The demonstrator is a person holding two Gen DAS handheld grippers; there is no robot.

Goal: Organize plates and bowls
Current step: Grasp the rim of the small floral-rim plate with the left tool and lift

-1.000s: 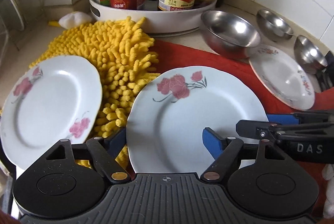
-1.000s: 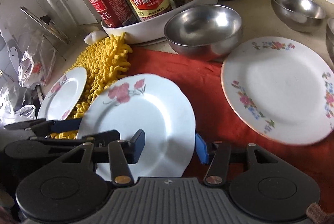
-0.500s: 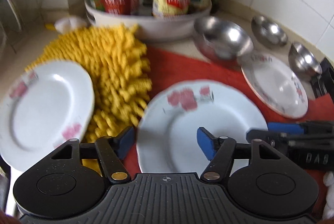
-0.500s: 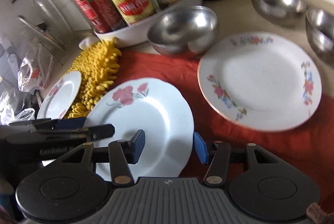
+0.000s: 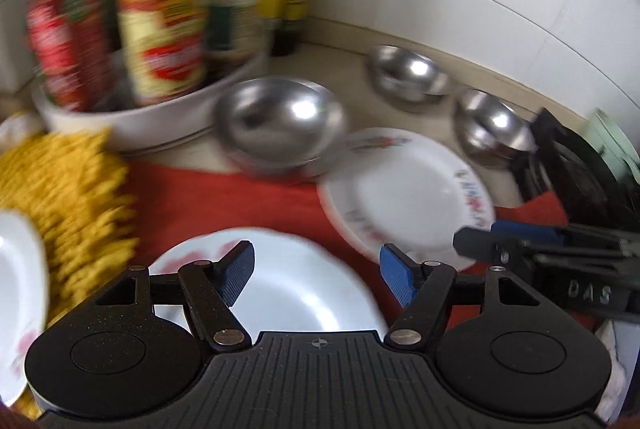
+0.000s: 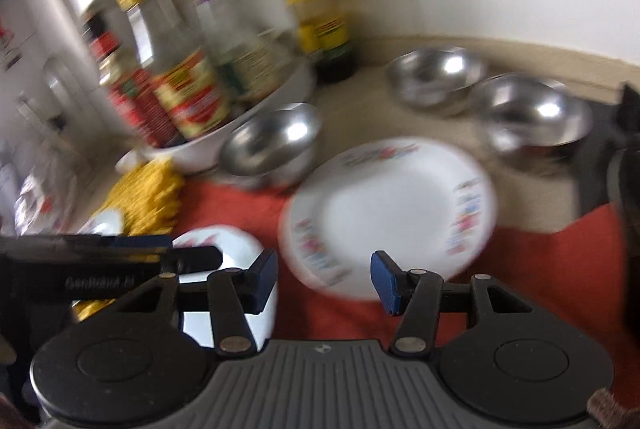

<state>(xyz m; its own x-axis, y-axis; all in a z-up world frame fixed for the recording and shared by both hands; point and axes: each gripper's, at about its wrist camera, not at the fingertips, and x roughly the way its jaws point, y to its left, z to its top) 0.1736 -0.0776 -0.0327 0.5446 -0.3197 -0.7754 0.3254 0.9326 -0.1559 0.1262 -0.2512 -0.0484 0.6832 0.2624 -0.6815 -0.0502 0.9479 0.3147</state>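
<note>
Both sets of jaws stand apart with nothing between the pads, the left gripper [image 5: 316, 271] having just narrowed a little over the rose-patterned plate [image 5: 280, 293] and the right gripper [image 6: 323, 279] hanging empty at the near rim of the flower-rimmed plate [image 6: 388, 209], which looks like the next pick. That plate lies flat and clear on the red cloth [image 6: 540, 261], white with small coloured sprigs around its rim, free to be taken by the edge. Beyond it three steel bowls [image 6: 272, 141] sit separately on the counter, not yet nested, beside the white tray of sauce bottles [image 6: 256, 117].
</note>
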